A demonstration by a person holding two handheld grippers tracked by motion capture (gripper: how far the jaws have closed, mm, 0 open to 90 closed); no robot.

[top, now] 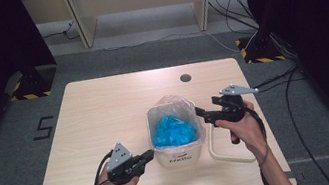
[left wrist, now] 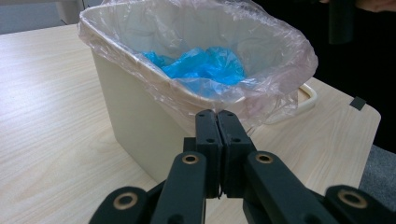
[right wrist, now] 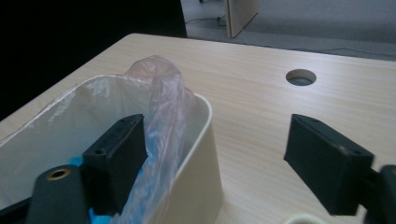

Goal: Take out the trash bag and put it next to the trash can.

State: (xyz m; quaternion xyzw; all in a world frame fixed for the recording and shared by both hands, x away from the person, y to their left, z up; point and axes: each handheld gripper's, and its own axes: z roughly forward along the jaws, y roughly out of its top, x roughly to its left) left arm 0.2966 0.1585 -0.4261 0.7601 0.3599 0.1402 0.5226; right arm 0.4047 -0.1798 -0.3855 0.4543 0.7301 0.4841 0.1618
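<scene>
A cream bin [top: 179, 157] stands on the wooden table [top: 106, 117], lined with a clear plastic bag [top: 174, 103] and holding crumpled blue material [top: 174, 130]. My left gripper [top: 150, 155] is shut with nothing in it, its tips just short of the bin's near left corner. In the left gripper view the shut jaws point at the bin wall [left wrist: 135, 121], under the bag's overhang [left wrist: 280, 70]. My right gripper [top: 200, 112] is open at the bin's right rim. One jaw sits inside the bin and the other outside, with the rim [right wrist: 205, 116] and a raised fold of the bag [right wrist: 163, 93] between them.
A cream ring-shaped frame [top: 219, 152] lies flat on the table right of the bin, under my right hand. A round cable hole [top: 185, 78] sits near the table's far edge. Dark curtains, stand bases and cables surround the table on the floor.
</scene>
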